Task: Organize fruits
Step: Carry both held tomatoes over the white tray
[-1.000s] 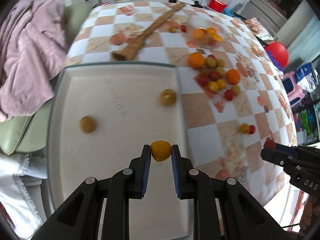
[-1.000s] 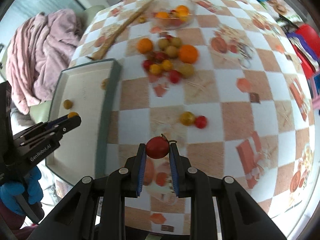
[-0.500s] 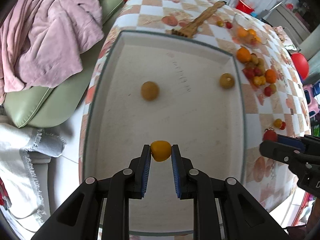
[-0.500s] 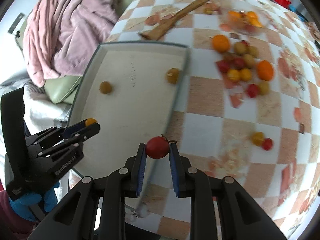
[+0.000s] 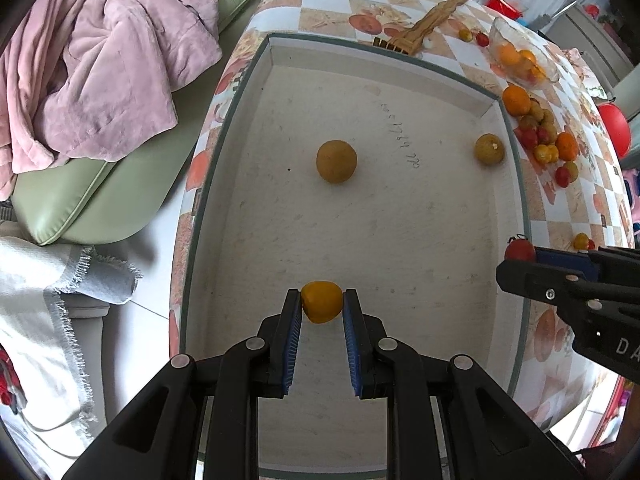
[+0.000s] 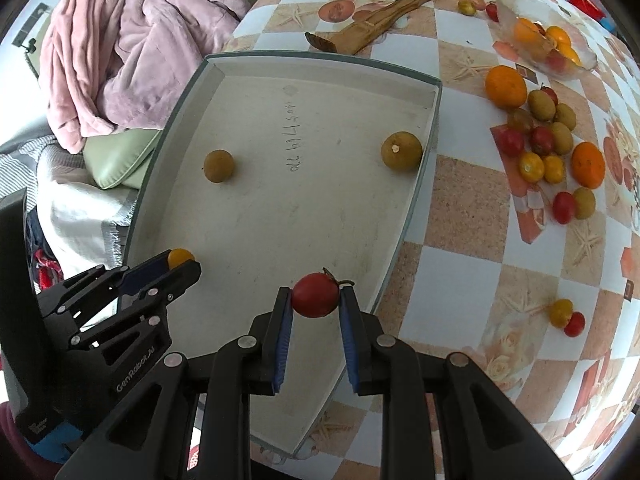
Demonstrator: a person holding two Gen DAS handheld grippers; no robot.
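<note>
A shallow white tray [image 5: 400,240] [image 6: 320,208] lies on the checkered table and holds two brownish-green round fruits [image 5: 336,161] [image 5: 489,149]. My left gripper [image 5: 322,308] is shut on a yellow tomato [image 5: 322,301] above the tray's near left part; it also shows in the right wrist view [image 6: 180,258]. My right gripper [image 6: 315,298] is shut on a red tomato [image 6: 315,295] over the tray's near right edge; it shows in the left wrist view [image 5: 520,250]. A pile of oranges and small tomatoes [image 6: 544,140] lies on the table to the right.
A clear dish of fruit [image 6: 544,44] and a long wooden piece [image 6: 384,16] lie beyond the tray. Two small tomatoes [image 6: 566,316] sit near the table's front right. A pink blanket [image 5: 92,60] on a green cushion [image 5: 92,192] is left of the table.
Both grippers have moved left with their tomatoes, from over the table to over the tray. The tray now fills both views. Grips are unchanged.
</note>
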